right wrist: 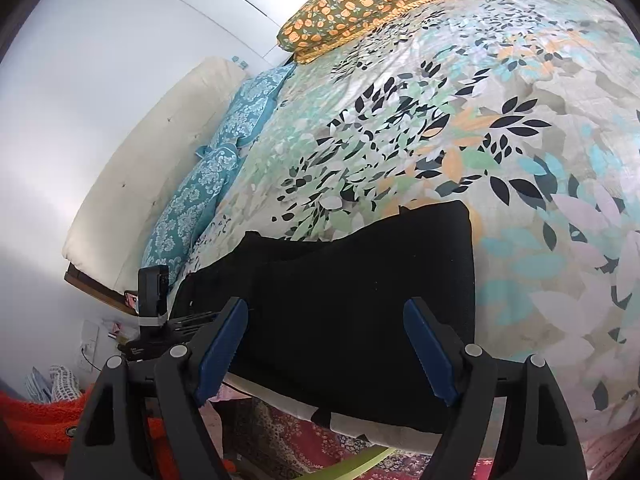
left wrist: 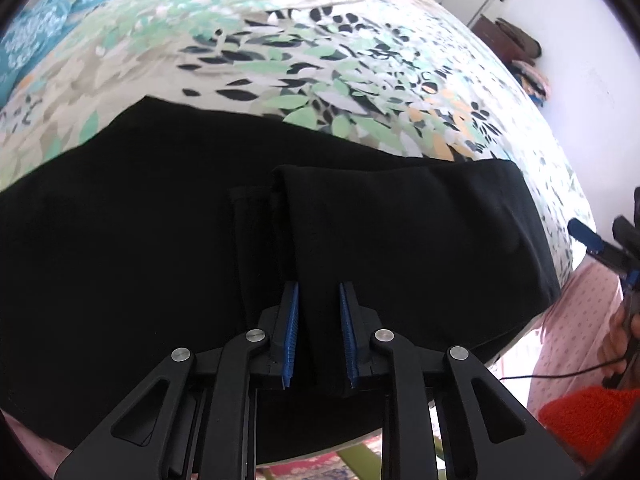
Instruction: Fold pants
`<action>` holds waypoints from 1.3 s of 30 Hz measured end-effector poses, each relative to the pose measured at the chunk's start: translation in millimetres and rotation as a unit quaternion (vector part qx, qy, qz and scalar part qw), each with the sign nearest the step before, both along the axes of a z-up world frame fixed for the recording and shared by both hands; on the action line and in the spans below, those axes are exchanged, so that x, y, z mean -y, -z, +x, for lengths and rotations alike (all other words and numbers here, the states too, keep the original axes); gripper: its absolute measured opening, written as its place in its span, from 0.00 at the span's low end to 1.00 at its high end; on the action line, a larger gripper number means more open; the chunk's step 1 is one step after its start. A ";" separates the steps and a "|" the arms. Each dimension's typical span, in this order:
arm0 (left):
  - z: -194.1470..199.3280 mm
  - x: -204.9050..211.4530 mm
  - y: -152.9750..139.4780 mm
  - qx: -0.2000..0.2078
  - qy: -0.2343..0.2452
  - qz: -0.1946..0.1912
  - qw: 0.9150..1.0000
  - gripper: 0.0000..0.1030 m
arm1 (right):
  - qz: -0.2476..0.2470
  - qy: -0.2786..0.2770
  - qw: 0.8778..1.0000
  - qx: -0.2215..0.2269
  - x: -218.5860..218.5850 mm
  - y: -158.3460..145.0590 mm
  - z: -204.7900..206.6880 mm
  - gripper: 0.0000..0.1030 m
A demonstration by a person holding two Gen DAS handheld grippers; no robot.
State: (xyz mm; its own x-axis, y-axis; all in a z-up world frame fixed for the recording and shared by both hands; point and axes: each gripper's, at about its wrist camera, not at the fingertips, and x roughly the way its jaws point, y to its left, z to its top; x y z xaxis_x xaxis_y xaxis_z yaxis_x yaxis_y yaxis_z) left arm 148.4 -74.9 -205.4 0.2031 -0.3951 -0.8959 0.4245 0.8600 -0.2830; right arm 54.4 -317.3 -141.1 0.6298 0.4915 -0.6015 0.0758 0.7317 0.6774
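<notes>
While the black pants lie spread on the bed, the scene reads as follows.

Pants (left wrist: 160, 216): black, lying flat near the bed's front edge, with a narrower fold of the same cloth (left wrist: 320, 240) running up the middle in the left wrist view; in the right wrist view they (right wrist: 360, 288) reach from the near edge up onto the bedspread.

Bed (left wrist: 320, 60): covered by a leaf-print spread in green, black and orange; an orange-flowered pillow (right wrist: 372, 0) at the far end, teal patterned cushions (right wrist: 208, 184) along the side by a white wall.

Left gripper (left wrist: 319, 334): pointing steeply down, jaws narrowed around the raised fold — the blue pads (left wrist: 291, 332) sit at either side of it and seem to pinch it, though black on black makes contact hard to judge.

Right gripper (right wrist: 326, 350): released, jaws spread wide, hovering over the near edge of the pants with nothing pressed between the pads; it also shows at the right edge of the left wrist view (left wrist: 588, 240), just off the pants' corner.

Floor: a red patterned rug (right wrist: 288, 440) below the bed edge — orange fuzzy cloth (right wrist: 36, 412) at lower left.
</notes>
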 end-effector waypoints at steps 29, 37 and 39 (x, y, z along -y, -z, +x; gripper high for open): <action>-0.6 -29.5 -20.1 0.017 -0.045 0.021 0.999 0.60 | 0.016 -0.083 0.991 -0.102 -36.9 63.3 35.1 0.78; 13.8 -41.9 -1.5 -0.038 -0.063 -0.012 0.997 0.77 | 0.032 -0.074 0.992 -0.099 -30.0 66.0 27.9 0.78; 10.6 -22.9 9.0 -0.039 -0.039 0.021 0.998 0.43 | 0.031 -0.071 0.993 -0.088 -30.1 60.0 26.6 0.78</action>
State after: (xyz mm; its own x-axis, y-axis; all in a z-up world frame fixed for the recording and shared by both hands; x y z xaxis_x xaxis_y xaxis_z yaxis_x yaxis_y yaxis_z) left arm 159.1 -52.1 -214.4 0.1613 -0.3418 -0.9258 0.3343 0.9016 -0.2746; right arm 81.0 -287.2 -201.1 0.4384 0.6079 -0.6620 0.0960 0.7007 0.7070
